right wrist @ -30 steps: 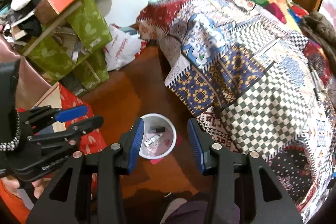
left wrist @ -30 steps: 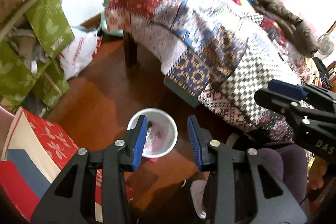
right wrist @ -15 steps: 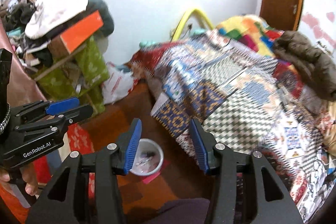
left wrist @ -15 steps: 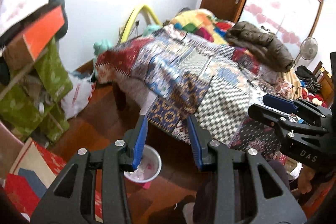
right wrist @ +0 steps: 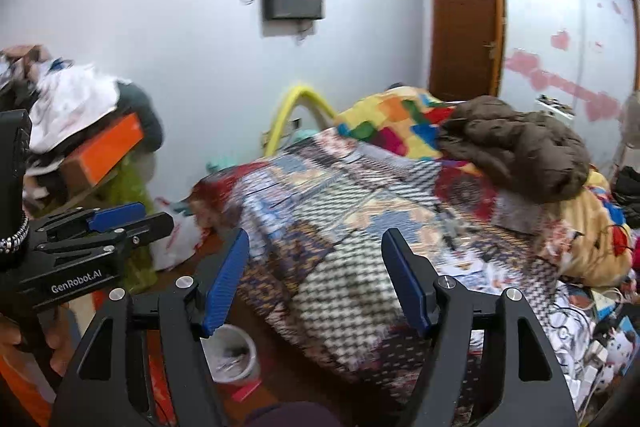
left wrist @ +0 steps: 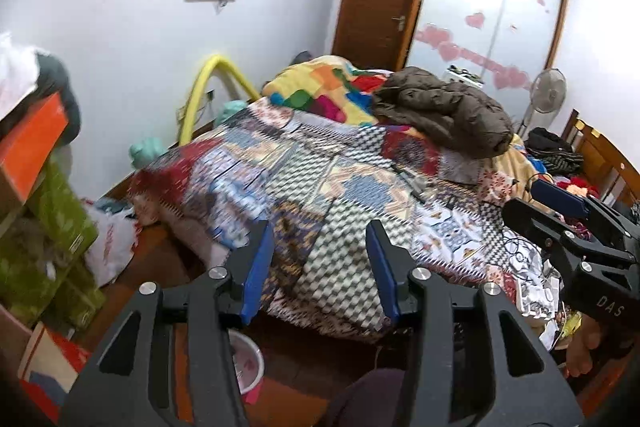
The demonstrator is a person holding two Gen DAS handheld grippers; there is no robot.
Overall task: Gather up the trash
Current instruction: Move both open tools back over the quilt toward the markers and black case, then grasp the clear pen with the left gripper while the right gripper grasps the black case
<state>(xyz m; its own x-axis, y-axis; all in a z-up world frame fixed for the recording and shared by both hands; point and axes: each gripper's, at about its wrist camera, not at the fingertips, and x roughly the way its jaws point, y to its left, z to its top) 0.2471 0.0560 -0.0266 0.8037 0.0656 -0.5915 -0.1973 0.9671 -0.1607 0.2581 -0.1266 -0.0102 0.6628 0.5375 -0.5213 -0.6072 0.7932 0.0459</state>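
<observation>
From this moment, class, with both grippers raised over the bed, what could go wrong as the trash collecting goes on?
1. Cables snake among the litter on the bedspread; a grab there might snag one.
2. The white bin sits low on the floor, partly hidden behind the right gripper, so a drop could miss it.
3. Both views are blurred, so aim may suffer.

Two black plastic two-finger grippers, left (left wrist: 320,269) and right (right wrist: 316,281), fitted with ribbed blue pads (left wrist: 258,273), silver screws, white "GenRobot.AI" and "DAS" lettering.
</observation>
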